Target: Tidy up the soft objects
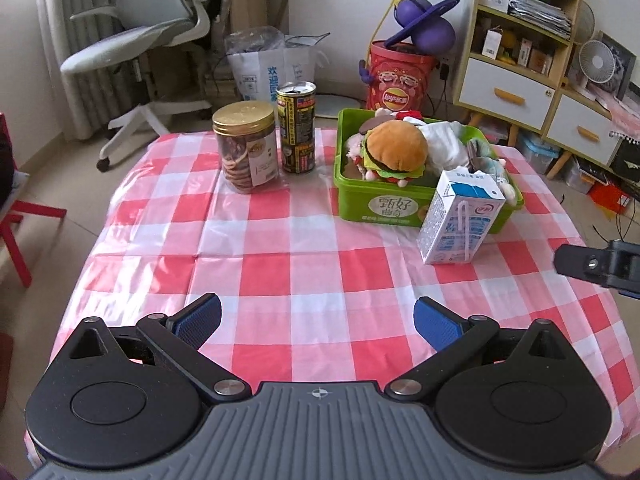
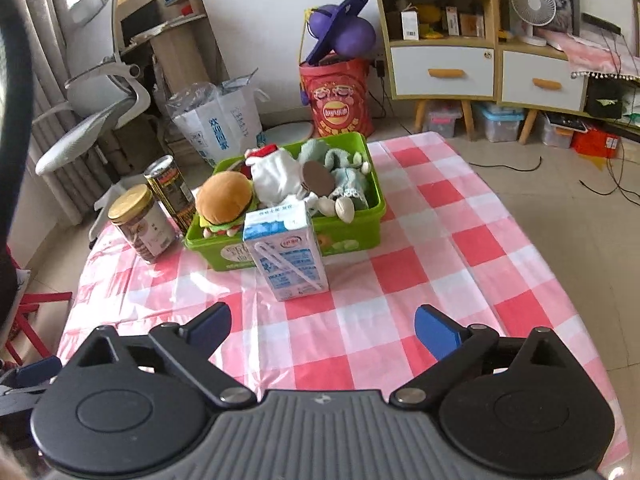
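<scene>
The plush burger (image 1: 394, 148) lay inside the green bin (image 1: 384, 210) at its left end, bun up, pressed against a white plush (image 2: 280, 178) and a pale green doll (image 2: 344, 172) that filled the remaining space in the bin. A milk carton (image 2: 286, 250) stood upright on the checked tablecloth (image 1: 280, 272) just in front of the bin, touching or nearly touching its wall. To the bin's left stood a gold-lidded cookie jar (image 1: 246, 146) and a dark can (image 1: 297, 128), close together. Both tools hung over the near part of the table: the left gripper (image 1: 318, 320) had its blue pads spread wide with nothing between them, and the right gripper (image 2: 322, 330) was likewise spread wide and carrying nothing.
</scene>
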`<state>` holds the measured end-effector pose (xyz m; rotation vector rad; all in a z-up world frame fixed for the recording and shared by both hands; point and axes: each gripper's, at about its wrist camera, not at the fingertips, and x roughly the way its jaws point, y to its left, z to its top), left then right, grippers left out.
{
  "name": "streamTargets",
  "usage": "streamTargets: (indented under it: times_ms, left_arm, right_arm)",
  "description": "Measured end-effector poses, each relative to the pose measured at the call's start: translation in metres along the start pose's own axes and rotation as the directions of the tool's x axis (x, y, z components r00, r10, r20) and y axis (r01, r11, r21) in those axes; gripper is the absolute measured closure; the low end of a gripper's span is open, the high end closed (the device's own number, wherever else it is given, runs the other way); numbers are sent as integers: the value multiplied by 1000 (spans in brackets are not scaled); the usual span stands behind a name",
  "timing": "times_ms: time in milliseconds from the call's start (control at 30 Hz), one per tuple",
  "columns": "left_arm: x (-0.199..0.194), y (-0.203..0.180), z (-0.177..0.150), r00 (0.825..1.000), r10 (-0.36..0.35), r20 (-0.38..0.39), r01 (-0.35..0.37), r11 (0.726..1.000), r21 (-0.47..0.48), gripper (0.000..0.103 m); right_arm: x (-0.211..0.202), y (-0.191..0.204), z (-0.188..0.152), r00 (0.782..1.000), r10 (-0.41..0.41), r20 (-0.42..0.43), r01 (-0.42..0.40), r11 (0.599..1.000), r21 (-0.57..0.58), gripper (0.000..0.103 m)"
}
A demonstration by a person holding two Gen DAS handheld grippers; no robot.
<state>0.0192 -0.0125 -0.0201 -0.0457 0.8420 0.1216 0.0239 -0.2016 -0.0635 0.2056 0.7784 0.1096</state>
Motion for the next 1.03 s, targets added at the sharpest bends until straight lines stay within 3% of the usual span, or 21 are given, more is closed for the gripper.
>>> streamTargets:
  times_ms: [1033]
  left_arm:
    - [7, -6, -3, 1000, -10, -25, 10, 1000, 10, 5]
  right_arm:
    - [8, 8, -6, 999, 6, -37, -7, 999, -44, 25]
